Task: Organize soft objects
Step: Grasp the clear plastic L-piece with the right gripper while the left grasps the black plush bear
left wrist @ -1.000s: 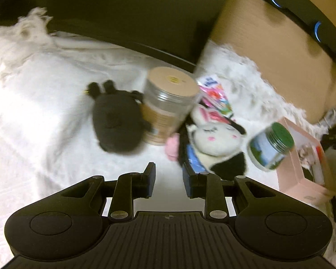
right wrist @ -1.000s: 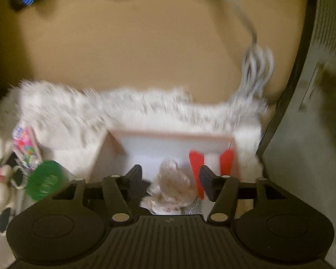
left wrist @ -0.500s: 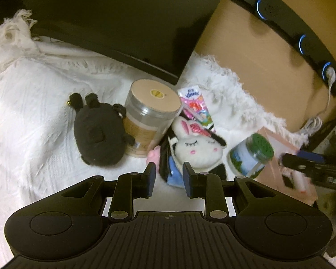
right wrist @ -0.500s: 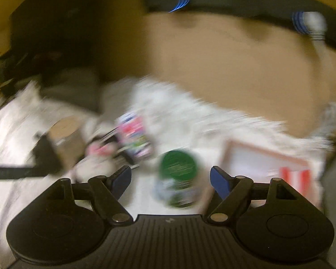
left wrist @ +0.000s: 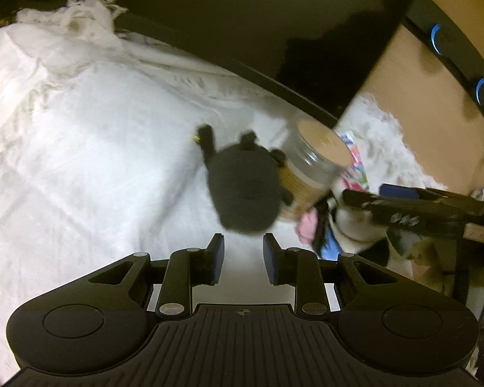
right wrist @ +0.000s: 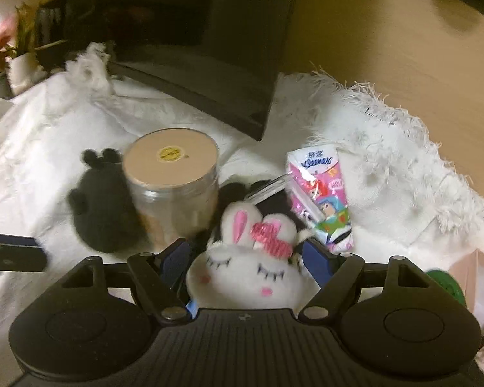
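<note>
A black plush toy (left wrist: pixel 245 193) lies on the white blanket (left wrist: pixel 80 161), just beyond my left gripper (left wrist: pixel 240 251), which is open and empty. It also shows in the right wrist view (right wrist: pixel 103 213). A white bunny plush (right wrist: pixel 248 267) with a pink bow lies between the open jaws of my right gripper (right wrist: pixel 245 254); the fingers stand on either side of its head, and I cannot tell if they touch it. In the left wrist view my right gripper (left wrist: pixel 413 206) reaches over the bunny plush (left wrist: pixel 355 229).
A clear jar with a tan lid (right wrist: pixel 174 187) stands between the two plush toys. A Kleenex tissue pack (right wrist: pixel 319 193) lies right of the bunny. A green-lidded jar (right wrist: pixel 445 283) and a pink box (right wrist: pixel 477 277) sit at the right. A dark monitor (right wrist: pixel 193 32) stands behind.
My right gripper swung left from the pink box to the bunny plush, which now sits between its open fingers. My left gripper shifted toward the black plush.
</note>
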`<state>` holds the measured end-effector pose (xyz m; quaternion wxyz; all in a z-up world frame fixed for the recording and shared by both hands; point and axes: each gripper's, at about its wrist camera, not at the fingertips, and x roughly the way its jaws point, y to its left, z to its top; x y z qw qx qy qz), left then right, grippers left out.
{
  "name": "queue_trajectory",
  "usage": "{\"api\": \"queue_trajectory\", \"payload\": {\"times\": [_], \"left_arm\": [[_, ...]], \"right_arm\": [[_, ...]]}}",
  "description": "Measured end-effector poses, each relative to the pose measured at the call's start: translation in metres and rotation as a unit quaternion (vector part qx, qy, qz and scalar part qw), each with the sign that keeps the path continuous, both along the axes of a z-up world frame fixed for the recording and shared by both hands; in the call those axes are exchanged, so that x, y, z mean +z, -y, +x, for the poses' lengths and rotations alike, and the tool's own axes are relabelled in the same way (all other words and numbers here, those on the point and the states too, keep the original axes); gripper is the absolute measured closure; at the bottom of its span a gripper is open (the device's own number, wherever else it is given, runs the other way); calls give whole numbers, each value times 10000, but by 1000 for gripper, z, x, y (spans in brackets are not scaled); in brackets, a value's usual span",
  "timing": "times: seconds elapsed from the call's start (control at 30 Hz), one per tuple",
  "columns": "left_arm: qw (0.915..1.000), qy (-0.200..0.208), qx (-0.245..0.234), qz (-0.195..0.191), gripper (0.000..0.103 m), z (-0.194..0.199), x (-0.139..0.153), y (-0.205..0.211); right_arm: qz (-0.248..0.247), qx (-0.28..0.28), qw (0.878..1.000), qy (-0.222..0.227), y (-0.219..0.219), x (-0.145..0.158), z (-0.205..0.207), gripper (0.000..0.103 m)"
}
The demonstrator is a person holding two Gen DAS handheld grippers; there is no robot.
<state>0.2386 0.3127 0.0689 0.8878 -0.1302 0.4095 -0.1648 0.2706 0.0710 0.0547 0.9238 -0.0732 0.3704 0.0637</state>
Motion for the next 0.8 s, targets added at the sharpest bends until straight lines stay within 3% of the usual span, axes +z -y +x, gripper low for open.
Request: {"api": "queue_trajectory", "payload": {"times": [0.07, 0.2, 0.23, 0.33, 0.4, 0.5, 0.6, 0.67, 0.73, 0.8], "left_arm": [[9999, 45, 115, -31, 74, 6, 2, -10], [9997, 29, 125, -186, 74, 13, 3, -20], [9998, 40, 70, -207, 74, 14, 3, -20], [9998, 62, -120, -170, 74, 18, 5, -20], [9997, 79, -199, -152, 74, 21, 4, -21], [9996, 52, -177, -218, 74, 24, 0, -24], [9997, 92, -121, -216, 74, 32, -1, -24], [9998, 194, -76, -71, 74, 35, 1, -20], [9996, 258, -93, 99, 74, 38, 3, -15], [9992, 267, -123, 285, 74, 41, 2, -9]], "right_arm": [[144, -135, 9998, 85, 4, 5, 6, 26], [1107, -621, 9917, 200, 34, 28, 26, 26], [1305, -836, 9878, 172, 43, 31, 36, 30], [1838, -1356, 9733, -216, 64, 24, 74, 55], [2000, -1490, 9669, -537, 70, 16, 95, 58], [2508, -1798, 9466, -937, 80, 13, 106, 58], [3281, -2028, 9145, -1219, 91, 10, 108, 59], [3451, -2198, 9005, -1469, 91, 1, 116, 66], [3498, -2341, 8928, -1606, 87, -7, 124, 69], [3329, -2475, 8942, -1680, 79, -13, 132, 81]]}}
